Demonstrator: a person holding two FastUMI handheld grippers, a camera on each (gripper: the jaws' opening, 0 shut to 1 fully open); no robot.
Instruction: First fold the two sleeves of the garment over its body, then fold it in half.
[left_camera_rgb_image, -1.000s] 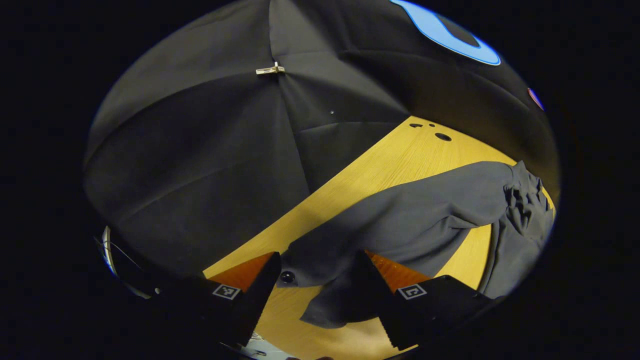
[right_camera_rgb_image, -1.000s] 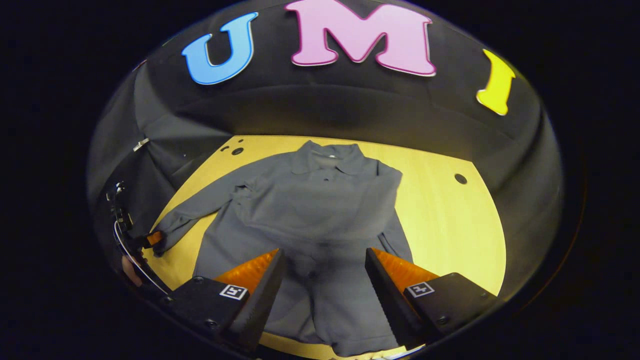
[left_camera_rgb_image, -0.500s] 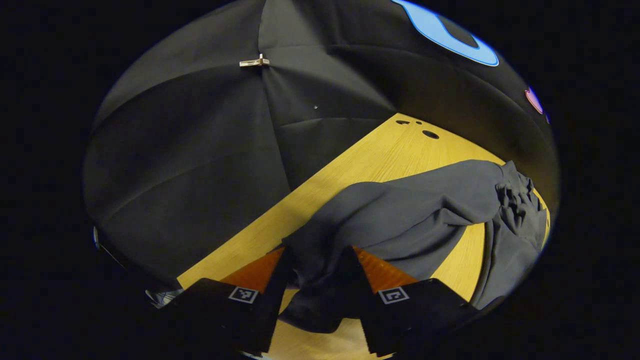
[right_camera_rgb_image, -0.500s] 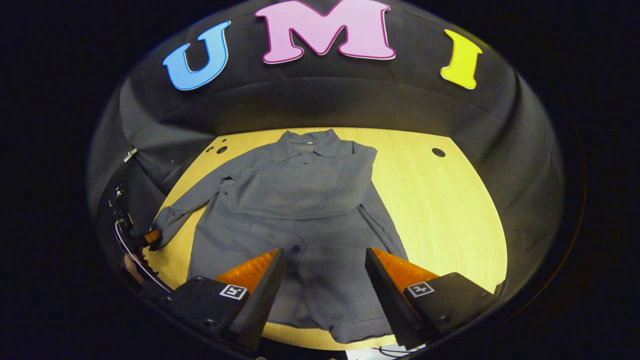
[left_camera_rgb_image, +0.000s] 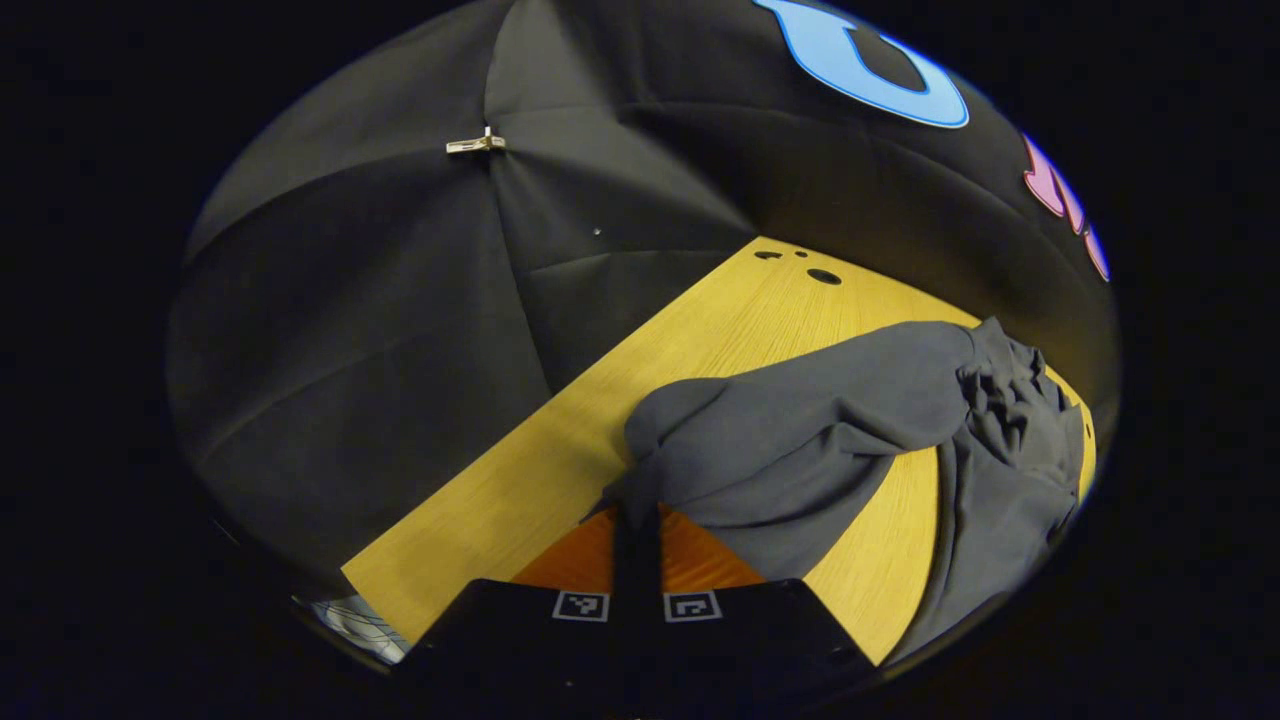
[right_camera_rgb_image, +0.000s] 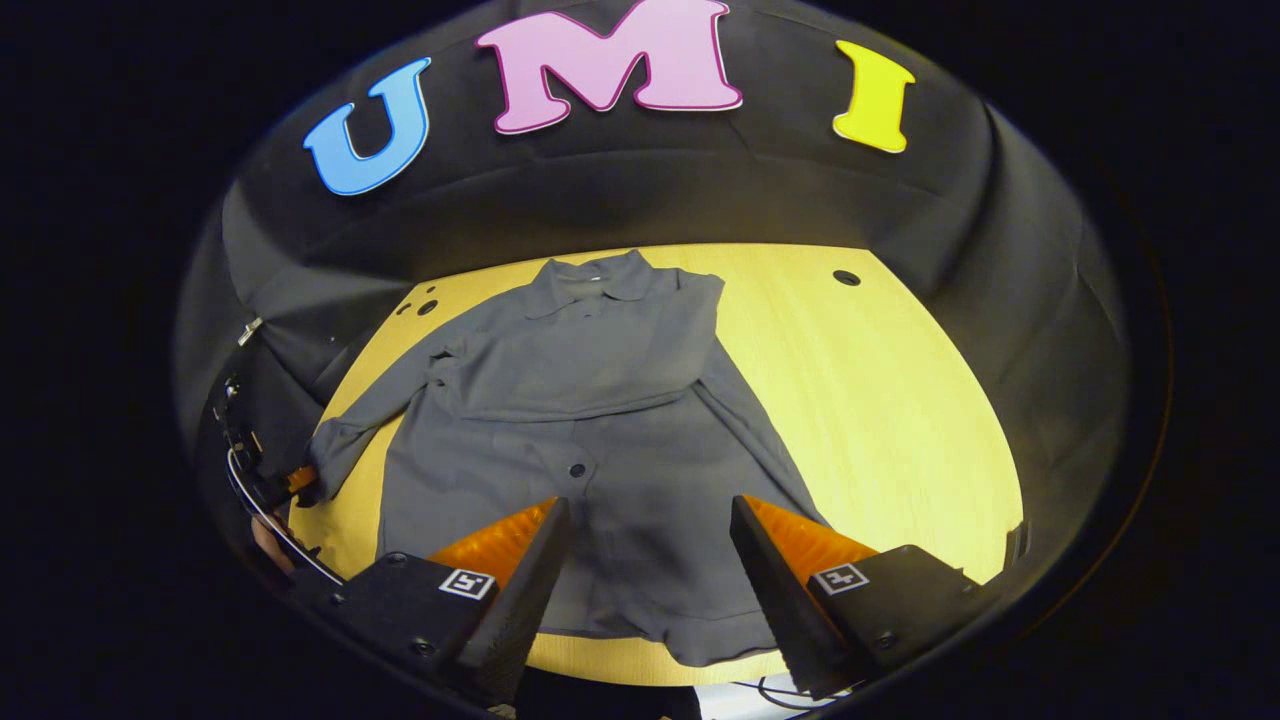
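A: What did we have around us?

B: A booth walled in black cloth (right_camera_rgb_image: 640, 210), pinned by a small metal clip (left_camera_rgb_image: 476, 145) in the left gripper view, and a yellow wooden tabletop (right_camera_rgb_image: 900, 400) with a few round holes (right_camera_rgb_image: 846, 277) in it.

A: And the garment?

B: A grey button-front shirt (right_camera_rgb_image: 590, 420) lay flat on the table, collar (right_camera_rgb_image: 590, 280) toward the far wall, hem near the front edge. In the right gripper view one sleeve lay already folded across the chest; the other sleeve (right_camera_rgb_image: 375, 415) stretched out toward the table's left edge.

A: How were our grippers?

B: The left gripper (left_camera_rgb_image: 637, 535) had its jaws pressed together on the cuff of that outstretched sleeve (left_camera_rgb_image: 790, 440), the cloth bunched and lifted just ahead of the fingers. The right gripper (right_camera_rgb_image: 648, 560) hovered above the shirt's lower front with its jaws spread wide, gripping nothing.

A: Any writing we could read?

B: Only small square black-and-white markers (right_camera_rgb_image: 465, 583) on the fingers; we could make out no brand or label on the shirt. Dark buttons (right_camera_rgb_image: 576, 469) showed down its front.
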